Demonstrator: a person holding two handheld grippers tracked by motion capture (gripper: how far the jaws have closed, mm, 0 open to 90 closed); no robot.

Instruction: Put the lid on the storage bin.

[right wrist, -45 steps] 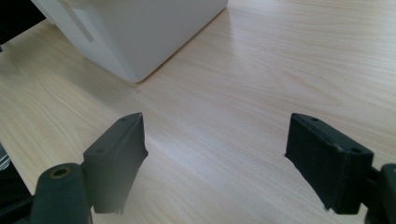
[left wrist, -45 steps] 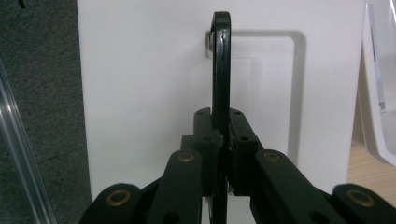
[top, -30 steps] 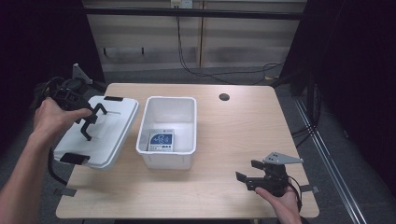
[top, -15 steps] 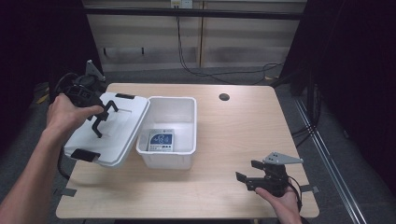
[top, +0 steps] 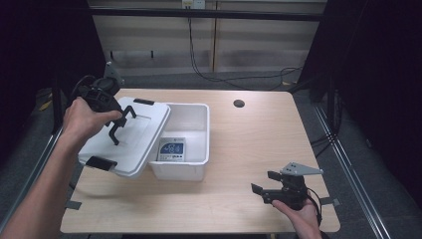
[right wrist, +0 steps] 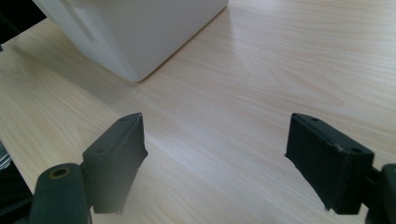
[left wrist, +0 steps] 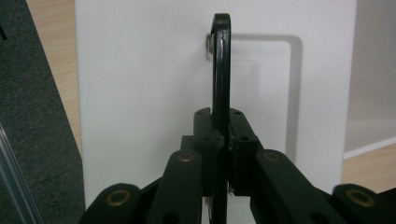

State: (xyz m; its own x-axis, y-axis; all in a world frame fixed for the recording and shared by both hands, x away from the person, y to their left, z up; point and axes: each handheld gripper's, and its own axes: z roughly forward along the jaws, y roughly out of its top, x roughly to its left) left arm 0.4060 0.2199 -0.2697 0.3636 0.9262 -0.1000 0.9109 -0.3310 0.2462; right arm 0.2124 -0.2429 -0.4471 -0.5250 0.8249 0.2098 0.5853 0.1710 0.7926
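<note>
Two grippers | left gripper (left wrist: pixel 223 154) pinching lid handle (left wrist: pixel 221 65) | right gripper (right wrist: pixel 212 163) spread | bin (top: pixel 196 169) between

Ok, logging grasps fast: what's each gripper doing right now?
Left gripper: shut on the lid handle, white lid held tilted.
Right gripper: open, holding nothing, above the table.

A lab-style recording bay stood around the light wooden table (top: pixel 259 134): black curtains (top: pixel 378 74) hung on both sides, loose cables (top: pixel 209 64) ran down the pale panelled wall (top: pixel 263 45) beyond the handheld grippers.
</note>
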